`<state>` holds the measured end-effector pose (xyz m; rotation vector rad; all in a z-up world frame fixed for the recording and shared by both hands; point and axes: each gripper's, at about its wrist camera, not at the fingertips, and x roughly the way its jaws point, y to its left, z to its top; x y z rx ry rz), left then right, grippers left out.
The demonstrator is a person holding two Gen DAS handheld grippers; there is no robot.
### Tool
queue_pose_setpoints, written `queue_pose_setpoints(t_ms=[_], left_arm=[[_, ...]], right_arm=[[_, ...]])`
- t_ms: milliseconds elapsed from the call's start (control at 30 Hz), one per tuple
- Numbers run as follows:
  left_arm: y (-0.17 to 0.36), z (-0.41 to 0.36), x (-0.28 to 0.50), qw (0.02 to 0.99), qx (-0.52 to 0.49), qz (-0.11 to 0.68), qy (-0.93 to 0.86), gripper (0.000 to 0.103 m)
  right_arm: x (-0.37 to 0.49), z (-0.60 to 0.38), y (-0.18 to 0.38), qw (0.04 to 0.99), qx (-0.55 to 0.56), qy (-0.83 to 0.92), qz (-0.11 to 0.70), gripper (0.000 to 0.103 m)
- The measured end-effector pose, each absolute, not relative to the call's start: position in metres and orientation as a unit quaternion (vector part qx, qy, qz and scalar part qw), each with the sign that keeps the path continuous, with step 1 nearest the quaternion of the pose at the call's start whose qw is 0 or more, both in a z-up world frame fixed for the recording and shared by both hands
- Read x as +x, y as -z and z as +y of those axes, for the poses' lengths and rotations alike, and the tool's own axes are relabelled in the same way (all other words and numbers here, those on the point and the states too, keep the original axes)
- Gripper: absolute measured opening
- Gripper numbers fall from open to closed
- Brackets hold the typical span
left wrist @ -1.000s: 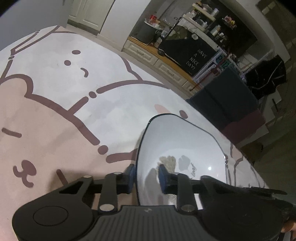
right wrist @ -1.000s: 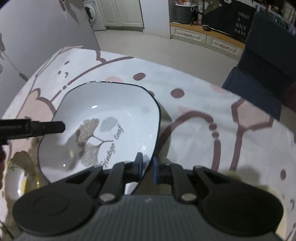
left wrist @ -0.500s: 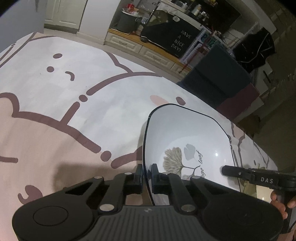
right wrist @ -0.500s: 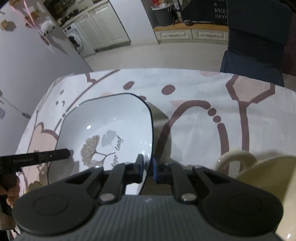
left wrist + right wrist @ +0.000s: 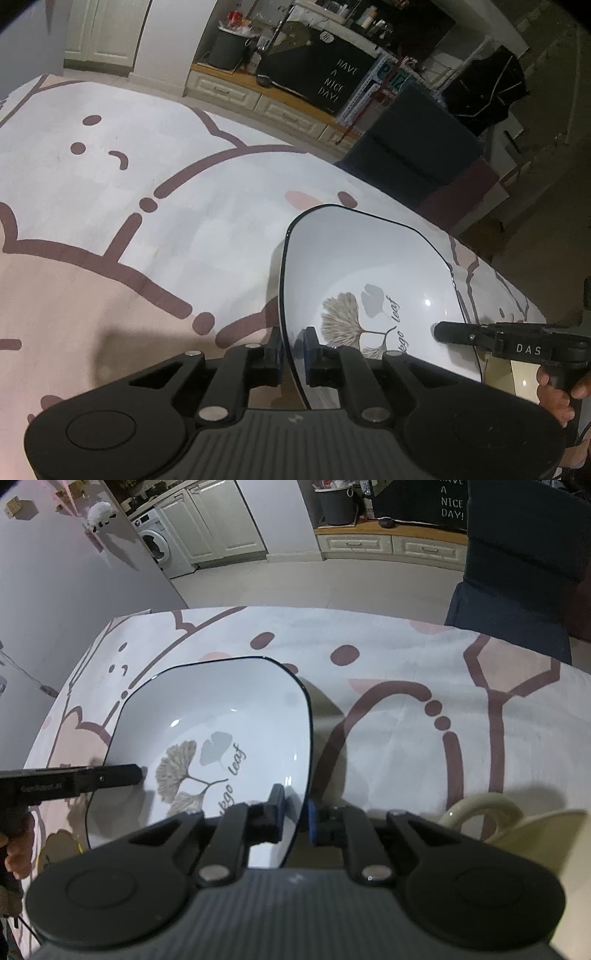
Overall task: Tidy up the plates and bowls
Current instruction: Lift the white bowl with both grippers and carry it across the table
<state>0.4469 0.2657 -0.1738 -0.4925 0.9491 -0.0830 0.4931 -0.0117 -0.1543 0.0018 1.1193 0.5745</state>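
While both grippers pinch opposite rims, the bowl (image 5: 373, 280) hangs above the tablecloth (image 5: 147, 192).
Left gripper (image 5: 293, 354) at nine o'clock, right gripper (image 5: 295, 812) at three, both nearly closed on it; lift evenly, keeping it level.

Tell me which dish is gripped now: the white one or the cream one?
The white plate with the black rim and leaf print; both the left gripper and right gripper clamp its rim. The cream cup stands untouched.

"HAVE A NICE DAY!" stands on a black board (image 5: 334, 83) far ahead of the left gripper (image 5: 293, 354). The bowl (image 5: 369, 266) between its fingers reads "leaf". "DAS" marks the right gripper (image 5: 439, 331).
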Motion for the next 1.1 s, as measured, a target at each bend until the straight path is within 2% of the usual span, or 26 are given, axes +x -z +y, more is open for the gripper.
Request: queue_pose_setpoints(t_ms=[600,1100], left_arm=[[0.151,0.264,0.435,0.883,-0.238,0.404,0.035,0.011],[0.124,0.251,0.423,0.885,-0.252,0.388,0.043,0.011]], right_arm=[[0.482,-0.031,0.146,0.842,0.018,-0.293,0.453,0.012],[0.465,-0.036,0.132,0.855,0.013,-0.285,0.433,0.012]])
